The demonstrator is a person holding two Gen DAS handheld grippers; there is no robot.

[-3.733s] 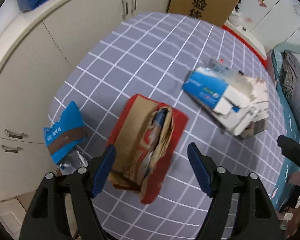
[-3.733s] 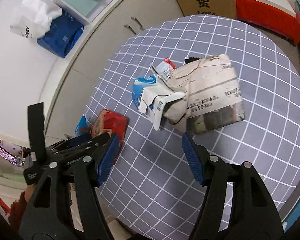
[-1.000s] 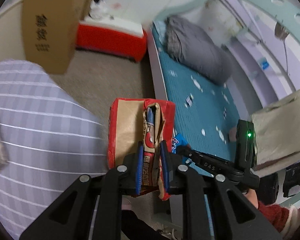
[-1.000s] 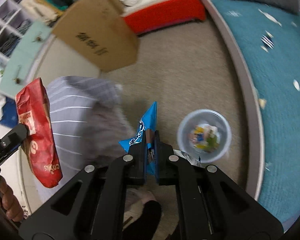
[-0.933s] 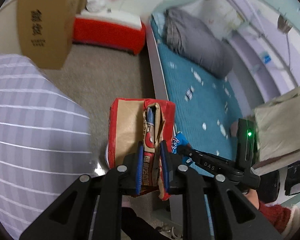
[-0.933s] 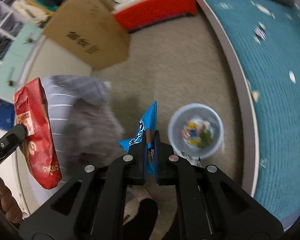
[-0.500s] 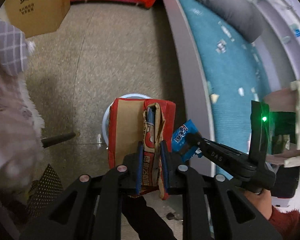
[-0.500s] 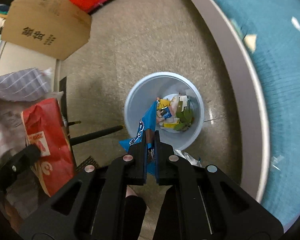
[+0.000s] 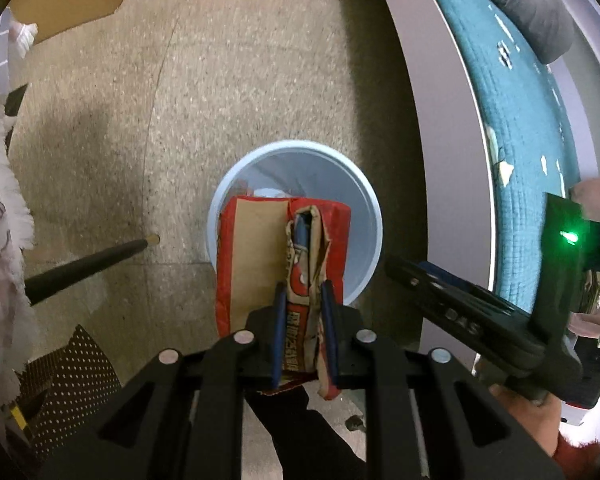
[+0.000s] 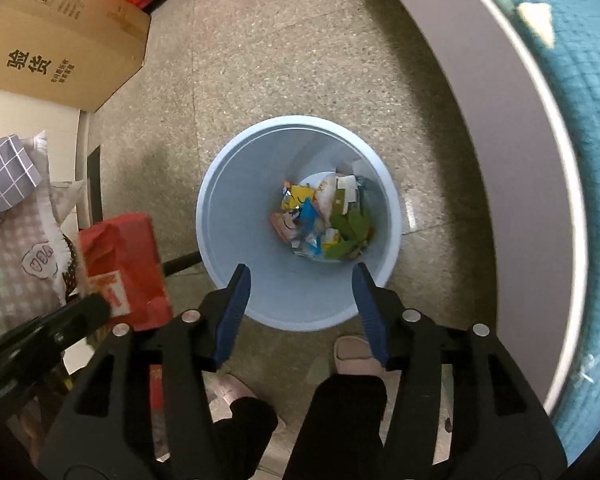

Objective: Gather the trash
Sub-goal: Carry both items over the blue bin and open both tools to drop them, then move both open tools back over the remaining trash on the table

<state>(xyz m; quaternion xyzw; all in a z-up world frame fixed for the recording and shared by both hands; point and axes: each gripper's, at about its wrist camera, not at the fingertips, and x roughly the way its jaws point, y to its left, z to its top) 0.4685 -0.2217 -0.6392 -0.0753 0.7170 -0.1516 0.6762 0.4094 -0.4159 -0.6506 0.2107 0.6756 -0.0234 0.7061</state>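
The left gripper (image 9: 303,304) was clamped tight on the red snack bag (image 9: 260,256), hanging right over the pale blue bin (image 10: 236,208). The right gripper (image 10: 300,280) had just been opening – nothing between its pads, jaws spread above the bin's near rim. Down inside sat a heap of wrappers (image 10: 324,216) – farther off, a cardboard box (image 10: 60,40) on the floor.

Two matte black handheld plastic grippers, the left gripper (image 9: 303,312) and the right gripper (image 10: 300,304), each have blue finger pads (image 10: 232,308), round silver screws (image 9: 244,336) and triangular cutouts. The person wears black trousers (image 10: 340,420), pale pink slippers (image 10: 358,354) and a red fuzzy sleeve (image 9: 576,454).
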